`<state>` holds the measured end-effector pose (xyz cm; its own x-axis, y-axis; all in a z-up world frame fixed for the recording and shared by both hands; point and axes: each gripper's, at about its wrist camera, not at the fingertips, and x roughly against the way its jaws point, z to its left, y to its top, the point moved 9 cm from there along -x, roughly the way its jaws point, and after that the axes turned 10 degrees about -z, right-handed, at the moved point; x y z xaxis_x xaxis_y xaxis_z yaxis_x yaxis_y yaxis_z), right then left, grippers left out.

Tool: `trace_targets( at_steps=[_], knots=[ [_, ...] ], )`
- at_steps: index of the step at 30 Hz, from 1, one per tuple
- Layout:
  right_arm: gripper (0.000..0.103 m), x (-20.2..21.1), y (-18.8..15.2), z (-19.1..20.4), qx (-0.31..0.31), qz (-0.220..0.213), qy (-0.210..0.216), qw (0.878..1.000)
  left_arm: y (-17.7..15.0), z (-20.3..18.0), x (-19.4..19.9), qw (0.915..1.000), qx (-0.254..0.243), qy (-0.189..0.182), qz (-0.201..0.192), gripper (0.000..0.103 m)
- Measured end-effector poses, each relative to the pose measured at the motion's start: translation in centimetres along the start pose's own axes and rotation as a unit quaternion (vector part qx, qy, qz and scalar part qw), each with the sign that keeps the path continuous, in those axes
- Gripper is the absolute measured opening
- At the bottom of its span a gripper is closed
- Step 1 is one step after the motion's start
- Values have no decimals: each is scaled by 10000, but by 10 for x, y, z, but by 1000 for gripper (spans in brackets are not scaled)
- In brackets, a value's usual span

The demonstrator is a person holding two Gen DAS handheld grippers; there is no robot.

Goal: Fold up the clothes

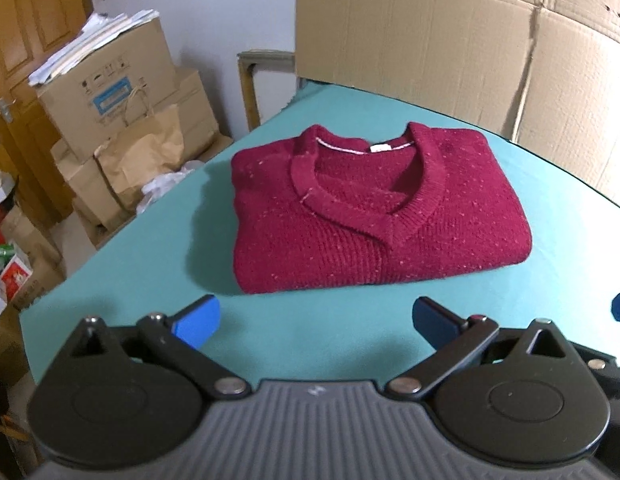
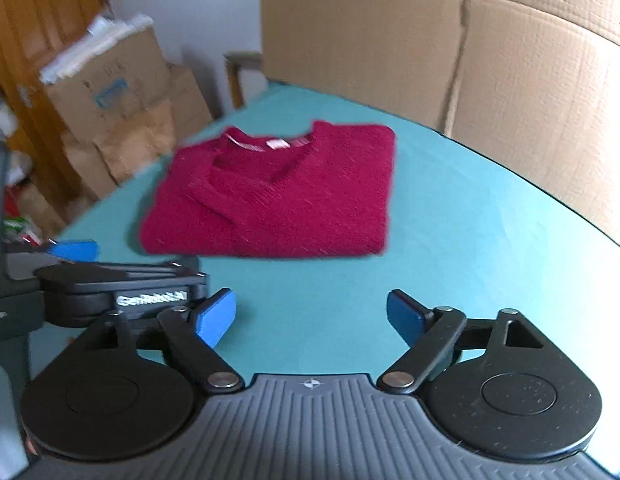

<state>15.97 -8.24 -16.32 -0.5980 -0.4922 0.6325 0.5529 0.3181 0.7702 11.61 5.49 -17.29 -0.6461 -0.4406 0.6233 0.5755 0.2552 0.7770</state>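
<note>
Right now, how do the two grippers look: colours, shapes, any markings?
The left gripper and right gripper look alike: blue flat finger pads, black linkage arms with silver pivot bolts, round black discs, and a ribbed grey body. White lettering, blurred, marks the left gripper's side.

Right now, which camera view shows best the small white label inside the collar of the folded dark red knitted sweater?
The left wrist view: there the small white label is sharp inside the V-neck of the folded dark red knitted sweater. In the right wrist view the label is only a pale blurred patch, because that picture is smeared.

soft daylight, fisheye bending, right view blurred
</note>
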Motion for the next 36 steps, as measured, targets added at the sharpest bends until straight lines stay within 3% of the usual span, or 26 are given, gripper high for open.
trace_targets(
  at_steps=[3, 8, 13, 36],
  knots=[
    [87, 0, -5, -11, 8, 104, -364, 9993, 0, -9, 3, 9998, -83, -157, -34, 102],
    [86, 12, -4, -27, -434, -69, -340, 9985, 1, -26, 8, 9987, -225, -464, -47, 102],
    [86, 19, -2, -31, -476, -115, -350, 9982, 4, -30, 11, 9979, -245, -592, -58, 102],
    [87, 9, 9, 8, -46, -59, -342, 9994, 6, 14, 10, 9998, -90, -180, 20, 103]
  ],
)
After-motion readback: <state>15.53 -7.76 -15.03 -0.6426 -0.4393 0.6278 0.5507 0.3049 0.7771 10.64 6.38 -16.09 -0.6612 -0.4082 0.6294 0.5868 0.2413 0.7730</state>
